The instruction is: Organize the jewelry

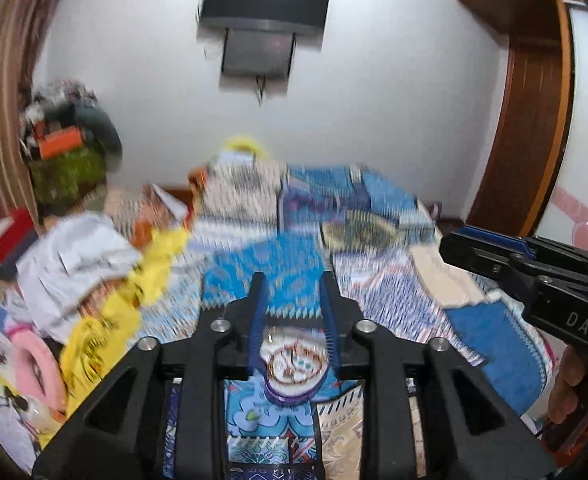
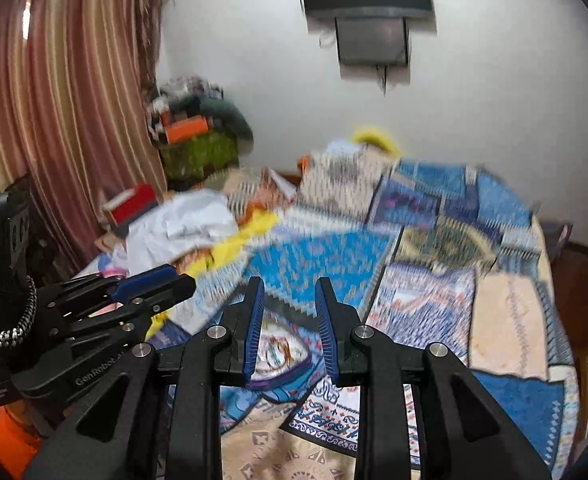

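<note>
The left tongs are matt black plastic with ribbed blue pads and shiny metal screws. The bed cover is printed patchwork cloth. The dish looks glossy, with a purple rim. The curtain is striped, slightly shiny cloth. The wardrobe is polished brown wood.

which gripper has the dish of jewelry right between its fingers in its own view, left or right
The left gripper: the purple-rimmed dish with gold jewelry lies on the quilt centred below its open fingers. Under the right gripper it sits off to the left.
</note>
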Action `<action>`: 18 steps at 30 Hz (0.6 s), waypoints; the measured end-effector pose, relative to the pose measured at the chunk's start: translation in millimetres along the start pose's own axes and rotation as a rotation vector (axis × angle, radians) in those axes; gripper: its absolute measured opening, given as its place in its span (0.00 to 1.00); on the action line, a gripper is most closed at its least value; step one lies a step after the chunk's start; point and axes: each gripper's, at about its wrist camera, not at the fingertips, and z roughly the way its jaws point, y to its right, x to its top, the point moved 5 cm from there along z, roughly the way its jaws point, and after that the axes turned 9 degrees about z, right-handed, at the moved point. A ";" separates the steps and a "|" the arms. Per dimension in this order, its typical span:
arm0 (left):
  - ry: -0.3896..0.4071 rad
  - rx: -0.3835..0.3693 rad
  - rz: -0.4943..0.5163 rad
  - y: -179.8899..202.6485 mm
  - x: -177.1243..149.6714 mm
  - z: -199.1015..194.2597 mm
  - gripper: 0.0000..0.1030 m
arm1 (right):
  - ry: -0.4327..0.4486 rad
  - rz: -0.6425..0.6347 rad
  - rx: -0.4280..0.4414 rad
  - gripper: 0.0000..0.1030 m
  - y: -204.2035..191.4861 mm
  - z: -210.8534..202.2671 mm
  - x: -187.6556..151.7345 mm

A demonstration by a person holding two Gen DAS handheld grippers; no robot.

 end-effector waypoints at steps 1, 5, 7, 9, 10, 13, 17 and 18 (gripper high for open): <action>0.043 0.015 0.009 1.9 7.4 -16.5 0.32 | 0.022 -0.002 0.004 0.23 -2.2 -8.3 3.1; 0.175 0.065 0.023 7.7 26.2 -67.1 0.47 | 0.150 -0.015 0.004 0.30 -14.4 -53.7 15.5; 0.218 0.080 0.026 10.1 30.6 -84.9 0.59 | 0.208 -0.021 -0.002 0.50 -19.5 -72.6 17.9; 0.267 0.111 0.031 13.2 34.1 -105.5 0.65 | 0.276 -0.029 -0.023 0.62 -25.1 -93.1 18.5; 0.278 0.120 0.033 14.1 34.7 -111.6 0.72 | 0.296 -0.032 -0.031 0.68 -26.4 -98.7 18.2; 0.318 0.147 0.038 19.2 33.9 -132.0 0.89 | 0.352 -0.036 -0.060 0.82 -29.4 -114.7 17.8; 0.341 0.168 0.047 23.9 30.8 -145.7 0.97 | 0.391 -0.035 -0.086 0.93 -31.5 -122.2 15.9; 0.344 0.171 0.047 24.3 30.1 -148.0 0.99 | 0.394 -0.033 -0.089 0.95 -31.5 -121.9 15.7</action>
